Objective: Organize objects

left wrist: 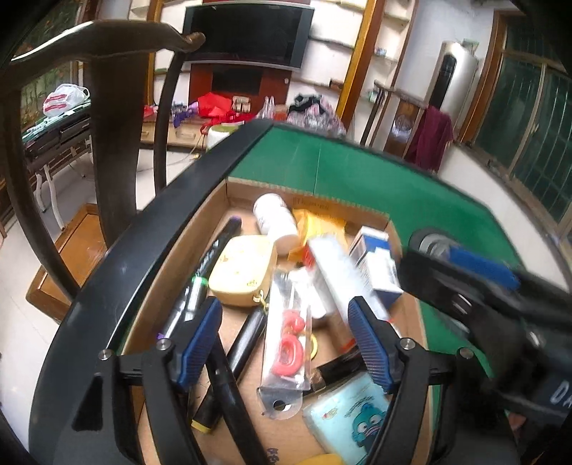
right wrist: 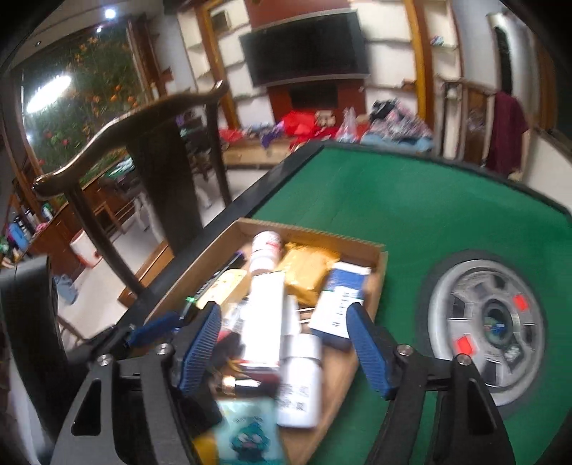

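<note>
Cardboard box: open-topped and shallow, set on the green table against its black raised rim.

Contents, loosely heaped:
- white bottle, lying at the far end
- yellow packet beside it
- blue-and-white carton along the right wall
- long white tube, blurred, across the middle
- cream-coloured case with a gold clasp
- black markers along the left wall
- clear packet holding red rings
- pale blue pack with a cartoon face at the near end
- second white bottle, lying by the right wall, seen from the right wrist

Left gripper: above the near half of the box, fingers spread wide, nothing pinched; the clear packet lies below the gap.

Right gripper: above the box, fingers spread wide, nothing held.

Surroundings: round silver centre panel in the table; dark wooden chair beyond the rim; black television on the far wall.
</note>
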Tool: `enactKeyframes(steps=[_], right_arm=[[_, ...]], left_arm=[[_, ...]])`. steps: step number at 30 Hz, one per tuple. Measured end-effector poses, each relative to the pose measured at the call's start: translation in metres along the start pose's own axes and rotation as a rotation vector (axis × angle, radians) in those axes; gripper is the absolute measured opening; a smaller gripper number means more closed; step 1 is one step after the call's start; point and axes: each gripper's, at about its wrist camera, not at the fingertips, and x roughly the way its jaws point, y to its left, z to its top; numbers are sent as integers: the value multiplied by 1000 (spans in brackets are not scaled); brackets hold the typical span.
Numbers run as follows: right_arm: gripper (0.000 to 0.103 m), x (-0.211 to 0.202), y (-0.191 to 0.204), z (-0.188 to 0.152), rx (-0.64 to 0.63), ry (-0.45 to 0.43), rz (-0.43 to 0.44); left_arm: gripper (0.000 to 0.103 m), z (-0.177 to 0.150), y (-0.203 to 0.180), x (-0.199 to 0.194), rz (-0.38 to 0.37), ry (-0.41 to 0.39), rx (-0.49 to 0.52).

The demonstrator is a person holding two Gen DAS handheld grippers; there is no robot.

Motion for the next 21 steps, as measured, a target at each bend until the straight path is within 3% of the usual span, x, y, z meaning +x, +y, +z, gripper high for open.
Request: enactKeyframes(steps=[4,6,9,13,17,20,21], right_arm=[[95,-35,-16,-21,35,-92,-30],[95,-49,-20,-30,40,-105,-53],[103,-83,-22,-45,7,-209,-134],[103,-110,-35,-63,-13,-299,-202],[103,-103,-46,-84,-3,-237,-204],[103,-99,-48,-85,10,-209,-181],[103,-100,-46,-85,11,-210,-161]], left_arm=[[86,2,-5,-14,17,-93,12],[91,2,-8,-23,-9,-153,13],[100,2,-14,-32,40,-228,31],[103,1,-19,-37,98,-270,35],[103,-2,-25,-39,85,-189,39],[103,-12,-27,-61,170,-242,63],[103,-15,-26,-68,163,-248,63]])
